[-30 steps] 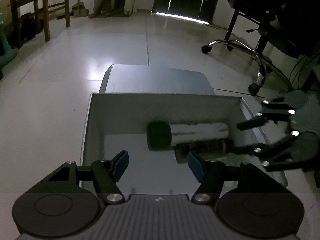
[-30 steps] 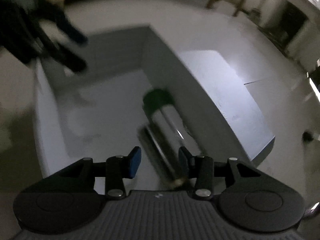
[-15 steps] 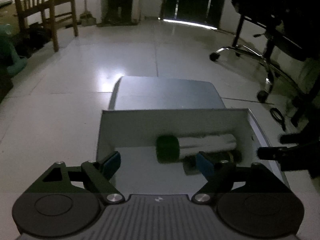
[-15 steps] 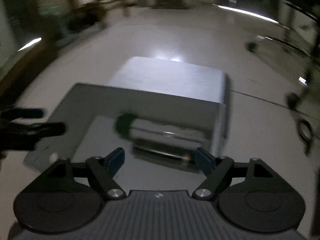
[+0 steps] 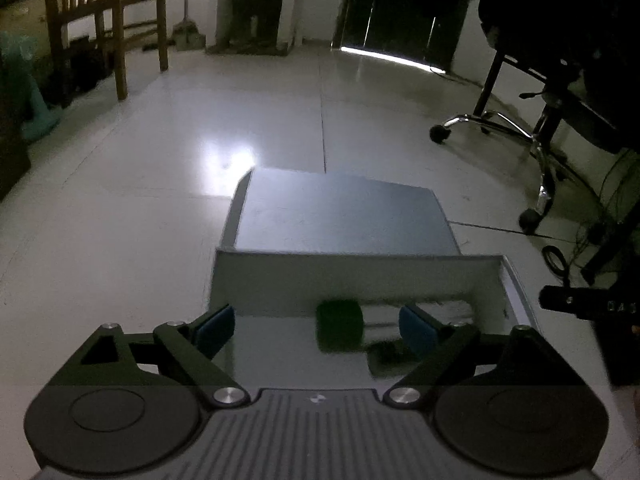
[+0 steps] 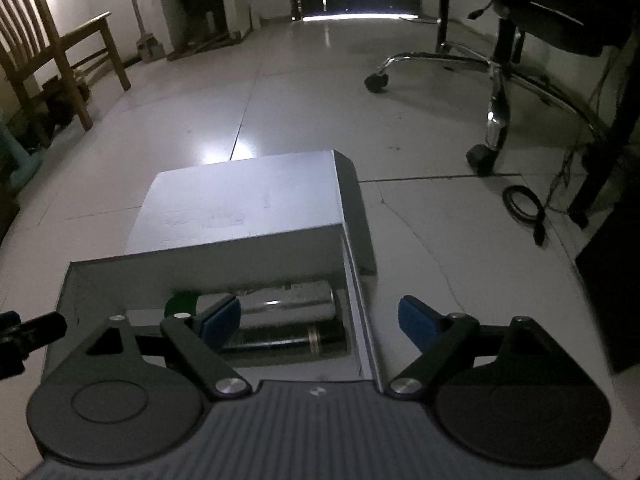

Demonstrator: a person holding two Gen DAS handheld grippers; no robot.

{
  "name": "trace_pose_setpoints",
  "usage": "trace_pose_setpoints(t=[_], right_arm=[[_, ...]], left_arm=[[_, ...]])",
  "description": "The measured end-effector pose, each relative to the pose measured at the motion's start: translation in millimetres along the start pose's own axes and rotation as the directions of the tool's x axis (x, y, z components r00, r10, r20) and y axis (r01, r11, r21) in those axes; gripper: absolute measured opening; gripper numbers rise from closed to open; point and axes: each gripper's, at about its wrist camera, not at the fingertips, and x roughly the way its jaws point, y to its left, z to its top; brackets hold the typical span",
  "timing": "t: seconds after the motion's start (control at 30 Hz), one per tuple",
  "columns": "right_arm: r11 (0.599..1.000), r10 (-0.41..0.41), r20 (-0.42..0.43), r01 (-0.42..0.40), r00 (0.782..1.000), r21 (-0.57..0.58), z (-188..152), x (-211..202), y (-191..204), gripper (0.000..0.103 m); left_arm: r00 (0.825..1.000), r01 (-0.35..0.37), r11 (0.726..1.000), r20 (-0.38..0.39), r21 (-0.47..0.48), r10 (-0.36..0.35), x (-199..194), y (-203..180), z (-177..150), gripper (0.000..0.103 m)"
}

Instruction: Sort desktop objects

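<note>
Both claws — left claw [image 5: 316, 326] and right claw [image 6: 320, 318] — are opening, empty; silver can [image 6: 288, 300] and dark bottle [image 6: 284, 340] already lie boxed in the white box [image 6: 240, 248] — little visibly remains

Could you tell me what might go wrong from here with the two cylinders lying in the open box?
1. The silver cylinder with a green cap and the dark cylinder lie touching; lifting one could roll the other.
2. Both sit against the white box's far wall, leaving fingers little room.
3. Dim light blurs their outlines.
</note>
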Motion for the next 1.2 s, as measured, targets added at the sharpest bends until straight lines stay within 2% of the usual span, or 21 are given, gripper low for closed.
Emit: trace_pose_setpoints(t=[0.07,0.17,0.43,0.57,0.7,0.87,0.97,1.2], right_arm=[[0.999,0.02,0.003,-0.02,1.0,-0.026,4,7,1,0.089],[0.998,0.028,0.0,-0.028,1.0,-0.059,7,14,5,0.088],[0.997,0.075,-0.03,-0.076,0.997,-0.026,31,21,8,0.088],[0.995,0.097,-0.036,-0.098,0.995,-0.028,56,23,10,0.089],[0.994,0.098,-0.007,-0.098,0.995,-0.053,86,29,11,0.089],[0.994,0.092,0.007,-0.091,0.996,-0.057,120,56,9,0.089],[0.993,0.097,-0.004,-0.097,0.995,-0.072,135,78,9,0.089],[0.991,0.1,-0.05,-0.104,0.994,-0.082,150,130,11,0.089]], left_arm=[[1.0,-0.015,1.0,0.007,0.008,0.015,1,3,7,0.089],[1.0,-0.016,0.999,-0.007,-0.034,0.016,5,10,17,0.089],[0.999,-0.035,0.999,-0.025,-0.025,0.034,12,8,58,0.089],[0.998,-0.055,0.998,-0.022,0.011,0.055,22,9,86,0.089],[0.996,-0.082,0.996,-0.021,0.018,0.082,40,13,113,0.089],[0.993,-0.113,0.993,-0.03,0.016,0.113,71,17,140,0.089],[0.989,-0.129,0.991,-0.069,0.028,0.131,89,20,148,0.089],[0.983,-0.142,0.989,-0.108,0.046,0.146,125,23,155,0.089]])
